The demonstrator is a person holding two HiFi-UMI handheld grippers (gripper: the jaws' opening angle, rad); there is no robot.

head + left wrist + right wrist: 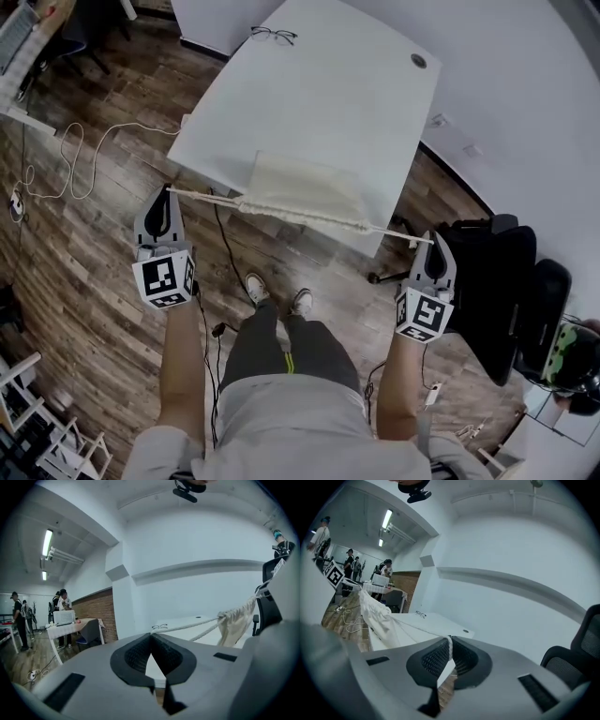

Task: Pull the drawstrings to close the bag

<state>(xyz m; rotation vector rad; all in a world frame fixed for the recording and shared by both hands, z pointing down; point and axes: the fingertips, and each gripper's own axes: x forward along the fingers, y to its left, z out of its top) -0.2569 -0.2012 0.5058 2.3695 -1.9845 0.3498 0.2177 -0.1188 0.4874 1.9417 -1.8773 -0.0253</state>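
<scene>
A cream drawstring bag [305, 192] lies at the near edge of the white table [319, 84], its mouth gathered into a tight ruffle. White cords [202, 196] run out taut from both ends of the mouth. My left gripper [169, 191] is shut on the left cord's end, off the table's left side. My right gripper [433, 240] is shut on the right cord, past the table's near right corner. In the left gripper view the cord [192, 626] leads from the closed jaws [151, 635] to the bag [236, 620]. The right gripper view shows cord pinched between the pads [450, 643], with the bag [379, 616] at left.
Glasses [273, 36] lie at the table's far edge, and a cable grommet [418, 61] sits at its far right. A black office chair [497, 291] stands at my right. Cables [66, 159] trail over the wooden floor at left. People stand by a desk [65, 620] far off.
</scene>
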